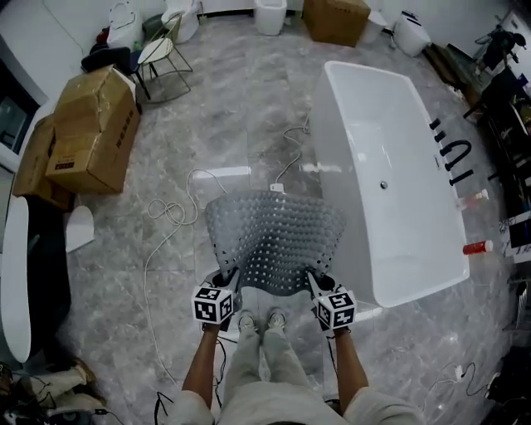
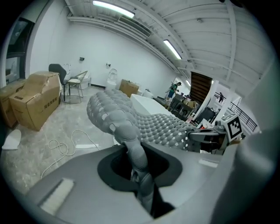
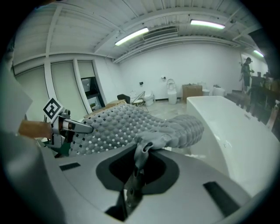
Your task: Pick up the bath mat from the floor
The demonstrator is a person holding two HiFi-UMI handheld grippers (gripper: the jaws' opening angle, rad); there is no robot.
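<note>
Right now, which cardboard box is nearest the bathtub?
The lone cardboard box beyond the bathtub's far end; the other two boxes sit together across the floor, at left.

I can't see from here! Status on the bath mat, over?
Left gripper, right gripper shut on bath mat corners. Mat lifted between them. Bathtub close beside it.

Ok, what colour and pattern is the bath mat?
The bath mat is grey with a grid of small bumps and holes, clearest in the head view.
</note>
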